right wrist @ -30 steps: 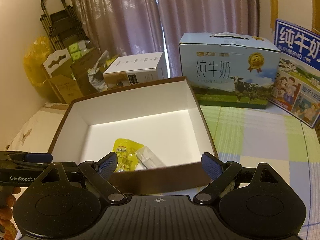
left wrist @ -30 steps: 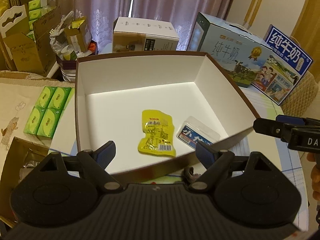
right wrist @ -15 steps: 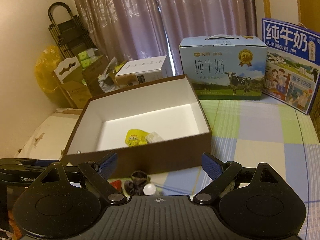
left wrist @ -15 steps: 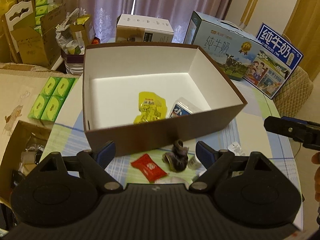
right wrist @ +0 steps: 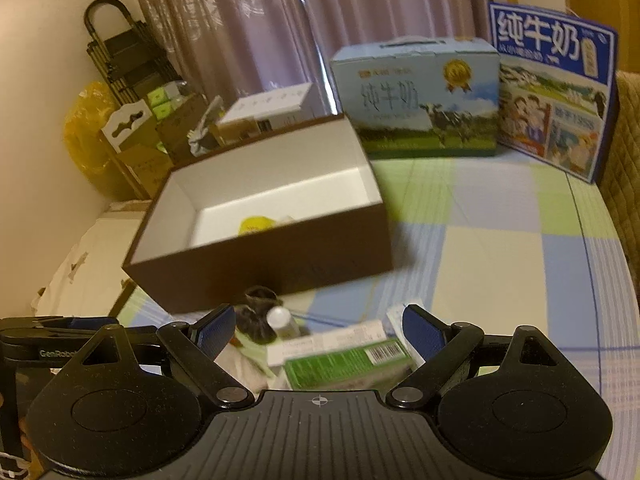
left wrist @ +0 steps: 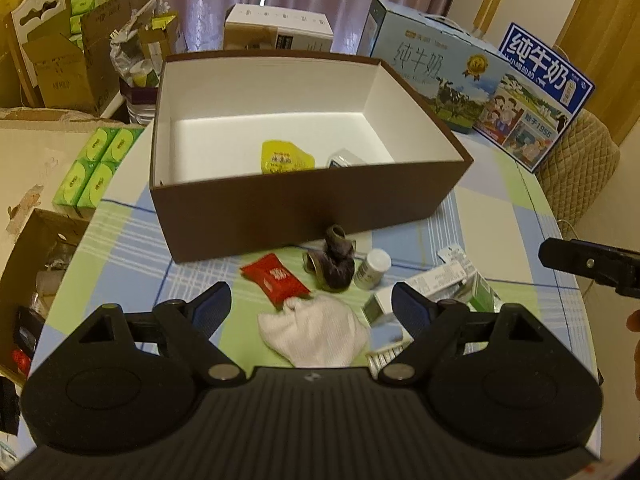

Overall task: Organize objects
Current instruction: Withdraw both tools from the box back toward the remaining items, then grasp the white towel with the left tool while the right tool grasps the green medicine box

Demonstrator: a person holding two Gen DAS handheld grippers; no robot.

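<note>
A brown box [left wrist: 304, 204] with a white inside holds a yellow packet [left wrist: 285, 157] and a small clear pack [left wrist: 343, 159]. In front of it on the checked cloth lie a red packet [left wrist: 275, 279], a dark crumpled thing [left wrist: 334, 266], a small white bottle [left wrist: 373, 269], a white cloth [left wrist: 316, 330] and flat cartons [left wrist: 430, 284]. My left gripper [left wrist: 310, 306] hangs open over the white cloth, holding nothing. My right gripper [right wrist: 316, 326] stands open above a green carton [right wrist: 348, 362] and the bottle [right wrist: 280, 320], with the box [right wrist: 264, 256] beyond.
Two blue milk cartons [left wrist: 436, 68] [left wrist: 540, 92] stand at the back right, a white box [left wrist: 280, 32] behind the brown one. Green tissue packs [left wrist: 94, 166] lie at the table's left edge. Cardboard boxes [left wrist: 60, 68] crowd the left. A quilted chair [left wrist: 580, 168] stands on the right.
Both grippers have drawn back from over the box toward the table's near side. The loose things in front of the box have come into view. Both stay open.
</note>
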